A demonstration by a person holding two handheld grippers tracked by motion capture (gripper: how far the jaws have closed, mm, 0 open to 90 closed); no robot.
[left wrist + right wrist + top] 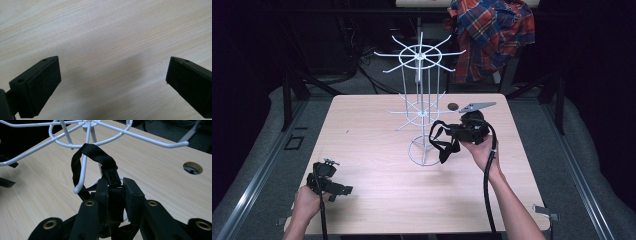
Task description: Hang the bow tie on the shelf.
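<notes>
From the high view, the right gripper (458, 132) is held up off the table (377, 125), just beside the lower tier of a white wire display rack (422, 107). Its jaws are clamped on a black strap (443, 142), whose loops hang ahead of and below the gripper towards the rack's ring base. Lifting it to hook height looks like the way to drape a loop over one of the arms. The left gripper (332, 186) sits low at the near left corner of the table, well apart from the rack, probably parked out of the way while the other hand works.

In the left gripper view, the two black pads (45, 82) stand wide apart with nothing between them; bare wood grain lies ahead of and beneath them, so this gripper holds nothing.

In the right gripper view, the right gripper (115, 192) has its jaws pressed together on the strap (95, 153) right below a black plastic buckle (112, 178). Gripping close to the buckle keeps the loop stiff and open. The loop rises ahead of the jaws and already passes around an upturned white hook tip (78, 187) of the rack (150, 140), though whether it rests its weight there I cannot tell.
</notes>
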